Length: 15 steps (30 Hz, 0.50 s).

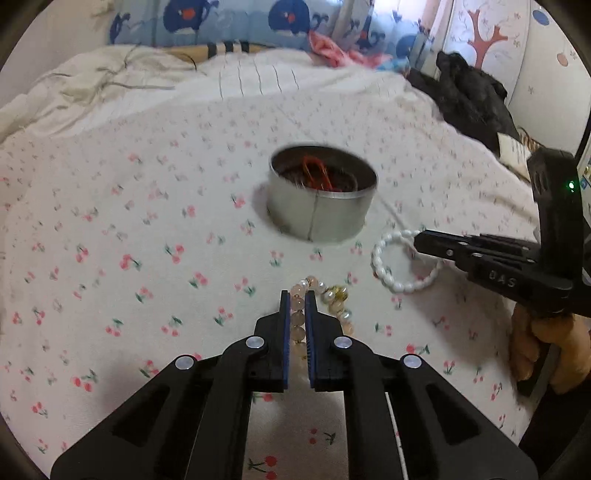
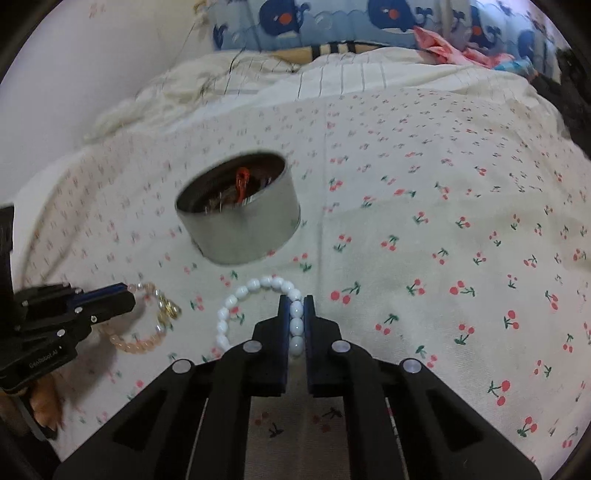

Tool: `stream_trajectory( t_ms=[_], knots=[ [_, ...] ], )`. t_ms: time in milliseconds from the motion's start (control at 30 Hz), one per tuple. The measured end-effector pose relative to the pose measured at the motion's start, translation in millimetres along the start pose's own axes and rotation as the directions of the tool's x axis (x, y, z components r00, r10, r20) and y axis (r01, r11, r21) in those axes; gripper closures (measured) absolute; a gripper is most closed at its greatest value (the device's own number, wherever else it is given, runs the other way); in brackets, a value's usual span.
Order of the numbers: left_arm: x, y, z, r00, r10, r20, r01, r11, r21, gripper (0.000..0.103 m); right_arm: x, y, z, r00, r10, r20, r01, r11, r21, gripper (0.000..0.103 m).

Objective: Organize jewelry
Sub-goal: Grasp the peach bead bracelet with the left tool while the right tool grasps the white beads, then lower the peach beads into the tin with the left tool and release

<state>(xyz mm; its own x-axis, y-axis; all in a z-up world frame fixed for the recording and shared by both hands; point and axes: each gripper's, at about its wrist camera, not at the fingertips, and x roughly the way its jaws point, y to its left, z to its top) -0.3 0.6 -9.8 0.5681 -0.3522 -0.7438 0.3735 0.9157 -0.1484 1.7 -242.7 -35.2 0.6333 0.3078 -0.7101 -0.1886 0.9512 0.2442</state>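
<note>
Left gripper: jaws nearly closed, pinching the peach-and-pearl bracelet at lower centre of its own view; the rest of the loop trails to the right on the cloth.
Right gripper: jaws nearly closed on the white bead bracelet, three beads caught between the pads; the loop hangs left of the fingers.
Tin: round metal, open, upper centre of both views, some red and dark pieces already inside; both bracelets lie just in front of it.
Risk, slip: grips are on round beads, so a bracelet could roll out on the lift.
Risk, snag: a dangling loop could catch the tin rim and tip the tin on soft bedding.
Risk, crowding: both grippers are close together and could collide over the tin.
Surface: bed sheet, cream with cherry print, soft and wrinkled.
Room: whale-print pillow along the top edge, dark garment upper right in the left view, pale wall to the left.
</note>
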Motion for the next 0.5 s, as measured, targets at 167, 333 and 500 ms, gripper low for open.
stream_trajectory(
  t_ms=[167,333,500],
  knots=[
    [-5,8,4,1.000,-0.002,0.023,0.003,0.999,-0.034,0.096,-17,0,7,0.994,0.047,0.097,-0.050,0.998,0.030,0.095],
    [-9,12,6,0.999,-0.013,0.042,0.015,0.999,-0.051,0.096,-26,-4,12,0.986,0.083,0.145,-0.091,0.995,0.049,0.095],
    [-8,12,6,0.999,-0.013,0.039,0.015,0.999,-0.051,0.097,-31,-3,13,0.980,0.106,0.168,-0.116,0.992,0.052,0.095]
  ],
)
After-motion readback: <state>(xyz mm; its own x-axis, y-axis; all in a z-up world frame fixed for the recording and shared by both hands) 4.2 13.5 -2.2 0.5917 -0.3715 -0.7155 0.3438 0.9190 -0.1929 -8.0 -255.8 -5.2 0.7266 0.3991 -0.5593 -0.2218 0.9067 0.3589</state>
